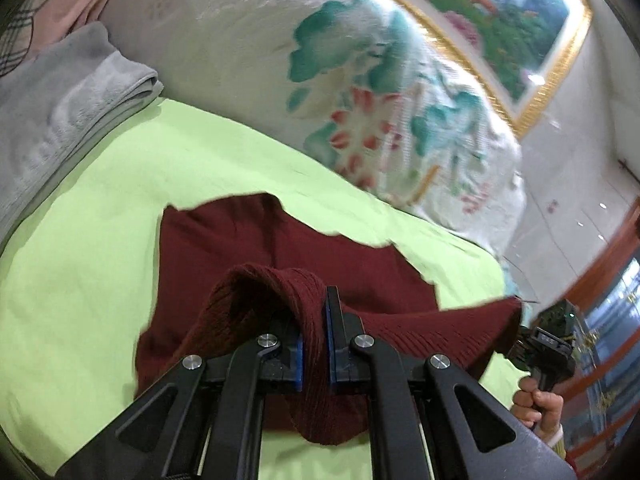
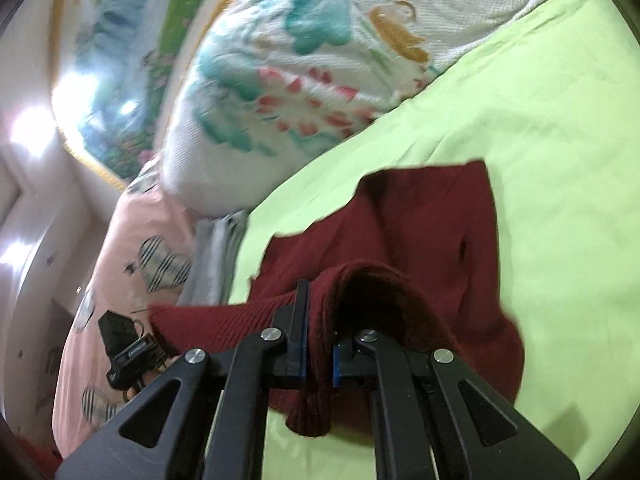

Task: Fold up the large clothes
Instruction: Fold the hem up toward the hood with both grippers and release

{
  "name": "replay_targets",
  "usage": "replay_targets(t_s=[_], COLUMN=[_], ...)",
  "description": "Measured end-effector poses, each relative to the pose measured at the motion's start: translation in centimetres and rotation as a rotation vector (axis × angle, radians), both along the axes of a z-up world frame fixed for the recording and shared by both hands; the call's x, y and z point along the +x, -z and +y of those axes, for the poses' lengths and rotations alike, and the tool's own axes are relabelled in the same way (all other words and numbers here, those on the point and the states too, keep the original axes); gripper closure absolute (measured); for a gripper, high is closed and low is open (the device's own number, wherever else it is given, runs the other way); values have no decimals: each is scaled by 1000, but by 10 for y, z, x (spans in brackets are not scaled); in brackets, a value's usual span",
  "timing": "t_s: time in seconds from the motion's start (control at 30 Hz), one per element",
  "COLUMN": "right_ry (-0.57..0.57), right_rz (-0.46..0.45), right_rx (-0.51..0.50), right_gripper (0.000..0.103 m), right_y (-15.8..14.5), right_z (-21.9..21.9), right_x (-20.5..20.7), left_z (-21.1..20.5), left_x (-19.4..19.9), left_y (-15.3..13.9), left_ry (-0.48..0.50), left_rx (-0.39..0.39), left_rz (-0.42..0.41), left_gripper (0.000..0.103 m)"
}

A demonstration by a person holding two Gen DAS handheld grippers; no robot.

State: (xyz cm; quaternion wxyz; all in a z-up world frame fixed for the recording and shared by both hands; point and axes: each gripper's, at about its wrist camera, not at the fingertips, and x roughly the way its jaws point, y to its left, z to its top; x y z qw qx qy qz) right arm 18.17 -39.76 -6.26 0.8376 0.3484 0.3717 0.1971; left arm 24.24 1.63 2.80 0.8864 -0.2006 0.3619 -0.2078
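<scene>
Both tongs, left tongs (image 1: 314, 344) and right tongs (image 2: 316, 344), are clamped on the near hem of the maroon knit sweater (image 1: 224, 248), lifted off the green bed sheet (image 1: 100, 200). Soft, limp, stretchy, probably sagging between grips; hem corners suit.

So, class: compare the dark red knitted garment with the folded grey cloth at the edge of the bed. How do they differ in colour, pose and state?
The dark red knitted garment is maroon; the folded grey cloth is pale grey. The garment's near edge is lifted, pinched by the left gripper and right gripper; the grey cloth lies untouched. The garment is partly spread out; the grey cloth is already folded in layers. Both rest on the green sheet.
</scene>
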Motion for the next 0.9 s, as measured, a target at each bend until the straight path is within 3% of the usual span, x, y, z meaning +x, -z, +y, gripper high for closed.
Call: replay_targets(t_s=[0.13, 0.27, 0.37, 0.5, 0.53, 0.6, 0.67, 0.77, 0.83, 0.9], right_ry=[53, 64, 64, 71, 73, 78, 117, 102, -13, -131], right_rz=[70, 149, 192, 213, 214, 196, 140, 11, -29, -17], right_rx=[-52, -105, -137, -97, -85, -87, -140, -140, -139, -214], right_gripper=[95, 95, 94, 93, 91, 80, 41, 39, 40, 41], right_y=[20, 51, 70, 81, 80, 70, 52, 30, 27, 32], right_z=[-7, -6, -4, -8, -10, -13, -15, -5, 19, 50], right_x=[53, 83, 93, 92, 90, 80, 61, 32, 25, 25], left_z=[-7, -14, -20, -23, -21, -18, -22, -57, -90, -113], left_x=[60, 92, 107, 106, 100, 86, 65, 30, 17, 18], left_y=[26, 60, 83, 99, 99, 94, 85, 80, 83, 88], left_ry=[-51, -64, -56, -41, -39, -30, -18, 105, 193, 240], left_rx=[36, 73, 104, 102, 85, 67, 55, 75, 121, 141], left_rz=[66, 126, 167, 192, 198, 190, 164, 124, 116, 122], left_gripper=[97, 96, 96, 92, 90, 77, 75, 74, 74, 74])
